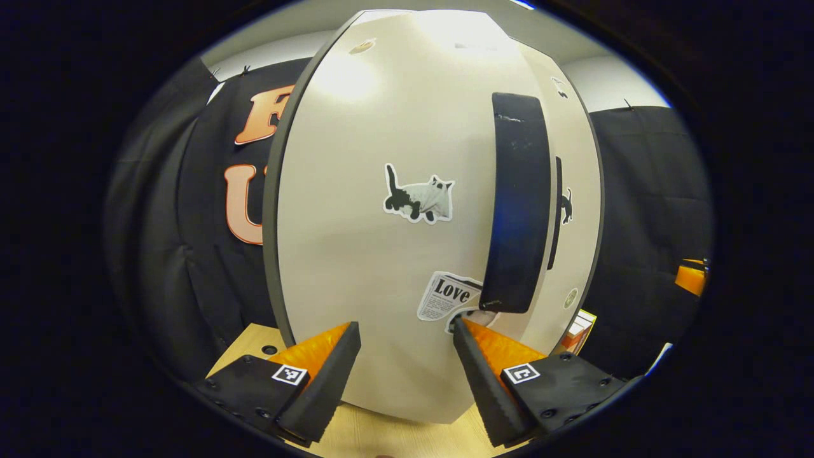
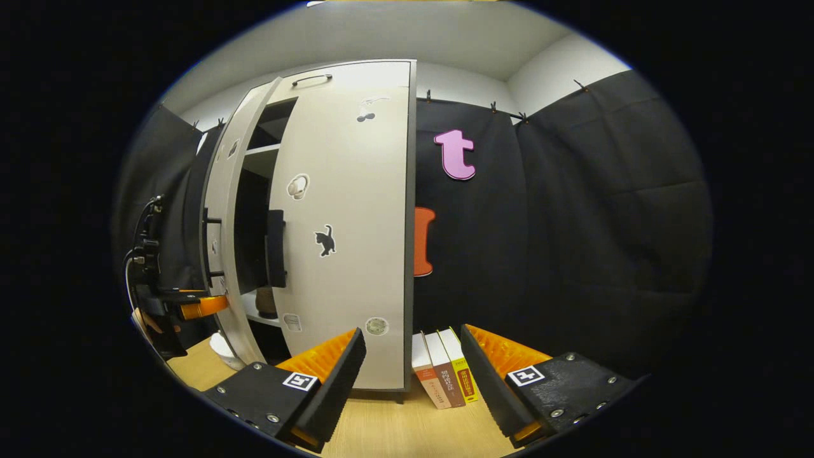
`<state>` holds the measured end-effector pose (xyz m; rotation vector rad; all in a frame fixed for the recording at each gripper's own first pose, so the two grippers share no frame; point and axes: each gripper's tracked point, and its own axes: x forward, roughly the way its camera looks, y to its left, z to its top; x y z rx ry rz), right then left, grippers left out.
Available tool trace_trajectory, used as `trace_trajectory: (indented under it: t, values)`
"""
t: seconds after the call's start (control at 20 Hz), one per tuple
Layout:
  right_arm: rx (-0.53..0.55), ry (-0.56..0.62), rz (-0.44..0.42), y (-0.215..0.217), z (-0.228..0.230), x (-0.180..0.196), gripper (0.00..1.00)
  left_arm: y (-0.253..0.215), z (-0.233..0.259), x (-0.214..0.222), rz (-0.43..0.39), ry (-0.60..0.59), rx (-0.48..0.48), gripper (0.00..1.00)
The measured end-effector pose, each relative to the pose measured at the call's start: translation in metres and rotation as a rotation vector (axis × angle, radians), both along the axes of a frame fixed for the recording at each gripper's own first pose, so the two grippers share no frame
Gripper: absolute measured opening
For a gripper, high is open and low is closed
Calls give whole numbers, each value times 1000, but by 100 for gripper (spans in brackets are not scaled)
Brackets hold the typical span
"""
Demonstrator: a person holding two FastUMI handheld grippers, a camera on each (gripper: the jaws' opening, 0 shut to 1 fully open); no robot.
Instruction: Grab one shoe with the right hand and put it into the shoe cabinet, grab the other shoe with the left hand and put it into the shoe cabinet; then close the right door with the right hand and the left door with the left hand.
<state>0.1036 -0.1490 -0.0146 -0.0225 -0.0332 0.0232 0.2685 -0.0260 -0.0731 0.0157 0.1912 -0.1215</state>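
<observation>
Left hand-held gripper [image 1: 407, 356]: fingers spread wide, nothing between them, close before the left door [image 1: 381, 254] of the cabinet [image 2: 343, 210]. In the right gripper view it shows far off at the left, orange finger [image 2: 203, 306] at the left door's [image 2: 222, 242] outer face.

Left door: white, ajar, swung partway out; black handle [image 1: 518, 203] at its free edge; cat sticker [image 1: 418, 196] mid-panel, newspaper sticker [image 1: 448, 296] lower.

Right hand-held gripper [image 2: 412, 362]: fingers apart, holding nothing, standing off from the cabinet above the worktop [image 2: 394, 426].

Right door [image 2: 356, 222]: white, looks closed; small black cat sticker [image 2: 325, 240] at centre.

Cabinet interior: dark gap between the doors, shelves visible; one brownish shoe [image 2: 266, 302] on a low shelf, seen through the gap. The second shoe cannot be made out.

Books [image 2: 445, 375]: three, upright on the worktop, just right of the cabinet's foot.

Worktop: pale wood, carrying the cabinet.
</observation>
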Motion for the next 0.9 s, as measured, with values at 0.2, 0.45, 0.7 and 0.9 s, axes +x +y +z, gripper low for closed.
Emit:
trace_trajectory:
  t: [0.2,0.45,0.7,0.9]
  values:
    - [4,15,-5,-12,-6,11,93,-2,-2,7,28,4,-24,97]
    - [14,30,7,-15,-12,31,93,-5,-4,14,57,-1,1,97]
    - [21,52,27,-13,-20,49,93,-5,-6,20,84,-3,14,97]
    - [29,59,41,-10,-24,60,93,-6,-6,21,102,-7,33,97]
